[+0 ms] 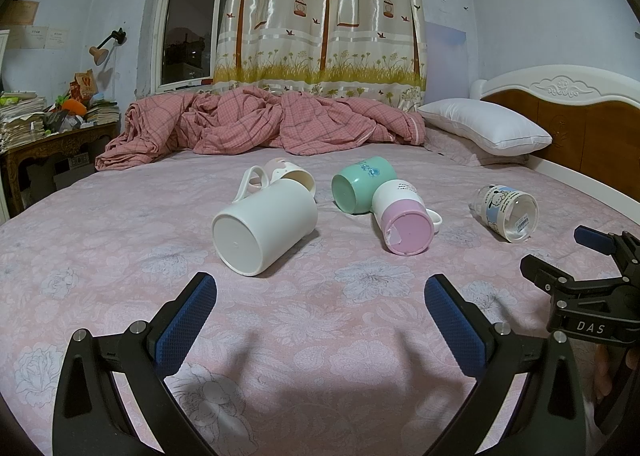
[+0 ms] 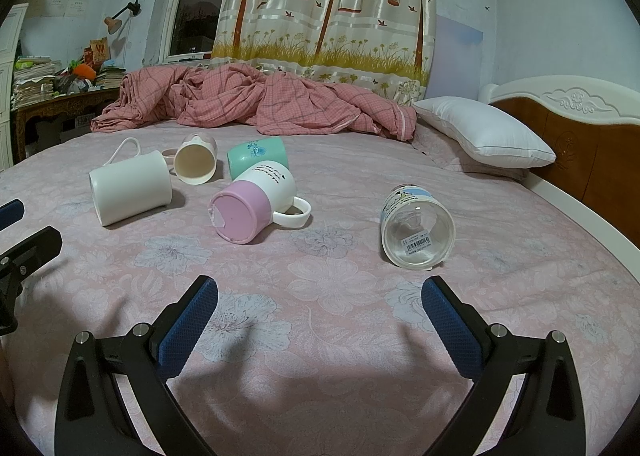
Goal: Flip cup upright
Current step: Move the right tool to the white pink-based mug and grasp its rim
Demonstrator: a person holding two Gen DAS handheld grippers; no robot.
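Five cups, all tipped on their sides on the pink floral sheet [image 1: 320,336], none upright.

Left claw [image 1: 320,292]: spread wide, empty, low over the sheet. Just ahead and slightly left, a plain white mug [image 1: 266,226], base toward the claw, handle on the far side. Behind it and touching, a small cream cup [image 1: 290,172], mouth turned right. Ahead and a little right, a mint cup [image 1: 360,182], base facing the claw, blue print on its side. Pressed against its front, a pink-and-white mug [image 1: 402,216]: pink lower band, white upper half, torn sticker on the pink base, handle out to the right. Far right, a clear glass [image 1: 506,212] with a cartoon label and a barcode sticker on its bottom.

Right claw [image 2: 320,292]: likewise released, holding nothing. Glass [image 2: 416,228] nearest, ahead and slightly right, bottom toward the claw. Pink-and-white mug [image 2: 252,208] ahead-left; white mug [image 2: 130,192] further left.

Beyond all cups, a rumpled pink quilt [image 1: 260,120]; at far right, a white pillow [image 1: 484,126].
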